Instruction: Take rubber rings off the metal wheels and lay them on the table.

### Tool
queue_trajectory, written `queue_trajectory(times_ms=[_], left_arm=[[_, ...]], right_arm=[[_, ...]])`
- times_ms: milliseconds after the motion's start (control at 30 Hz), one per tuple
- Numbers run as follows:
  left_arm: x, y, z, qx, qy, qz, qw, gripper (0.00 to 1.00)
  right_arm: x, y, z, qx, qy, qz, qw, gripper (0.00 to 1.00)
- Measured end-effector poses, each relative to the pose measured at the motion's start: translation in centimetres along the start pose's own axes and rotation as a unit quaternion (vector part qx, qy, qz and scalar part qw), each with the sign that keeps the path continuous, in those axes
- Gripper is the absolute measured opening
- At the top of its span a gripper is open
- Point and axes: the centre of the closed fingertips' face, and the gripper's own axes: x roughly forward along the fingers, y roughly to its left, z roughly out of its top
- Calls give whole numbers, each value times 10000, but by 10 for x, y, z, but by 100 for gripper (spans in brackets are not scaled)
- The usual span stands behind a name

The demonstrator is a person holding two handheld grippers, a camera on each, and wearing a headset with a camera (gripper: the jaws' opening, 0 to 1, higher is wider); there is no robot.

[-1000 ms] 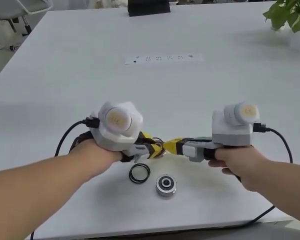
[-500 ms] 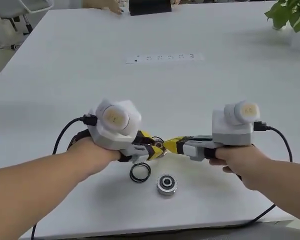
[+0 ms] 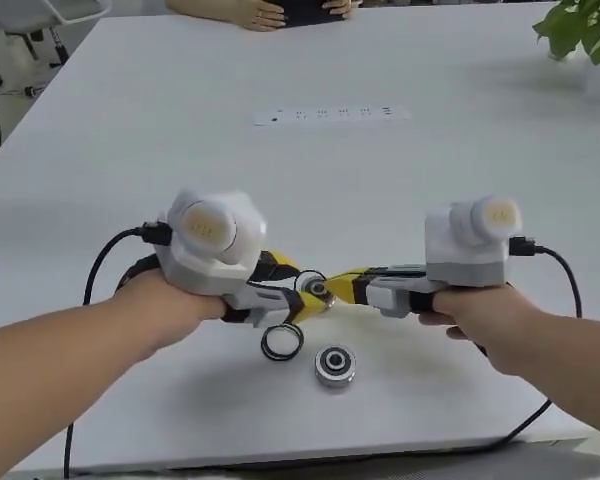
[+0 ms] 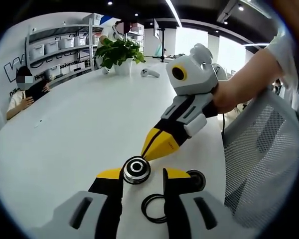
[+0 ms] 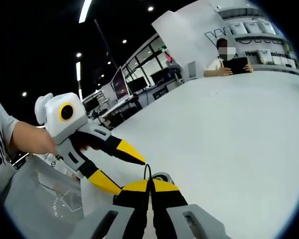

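A small metal wheel (image 3: 313,292) with a black rubber ring on it hangs above the table between the two gripper tips. My left gripper (image 3: 302,300) is shut on this wheel (image 4: 136,170). My right gripper (image 3: 337,291) comes in from the right, and its tip (image 4: 146,151) touches the wheel's rim. In the right gripper view, my right gripper (image 5: 150,187) is shut on a thin black loop of the rubber ring (image 5: 146,171). A loose rubber ring (image 3: 281,341) and a bare metal wheel (image 3: 334,364) lie on the white table (image 3: 310,190) below.
A power strip (image 3: 320,115) is set into the table's middle. A plant (image 3: 580,25) stands at the far right, and a person's hands (image 3: 260,12) rest at the far edge. Cables trail from both grippers. The table's front edge (image 3: 310,462) is close behind the loose parts.
My left gripper has rolled and drifted slightly left, so the held wheel now shows between the tips. A person's hands have come into view at the table's far edge.
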Motion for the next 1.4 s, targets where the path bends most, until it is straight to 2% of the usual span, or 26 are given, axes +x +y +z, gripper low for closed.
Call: queue_trajectory(times_ms=[167, 400, 667, 1000, 1400], left_arm=[[-9, -1, 5, -151, -127, -1, 9998, 31], [-18, -3, 7, -166, -191, 7, 9997, 36], [-34, -2, 1, -218, -249, 69, 9994, 40], [-53, -4, -14, -308, -204, 106, 9993, 46], [-66, -10, -19, -402, -234, 102, 9989, 53]], right_arm=[[-1, 7, 2, -71, 16, 63, 10000, 0], [-2, 18, 4, -97, -7, 158, 9998, 0], [-4, 26, 5, -108, -22, 282, 9995, 0], [-4, 36, 2, -206, 86, 470, 9986, 0], [-2, 48, -6, -346, 276, 693, 9966, 0]])
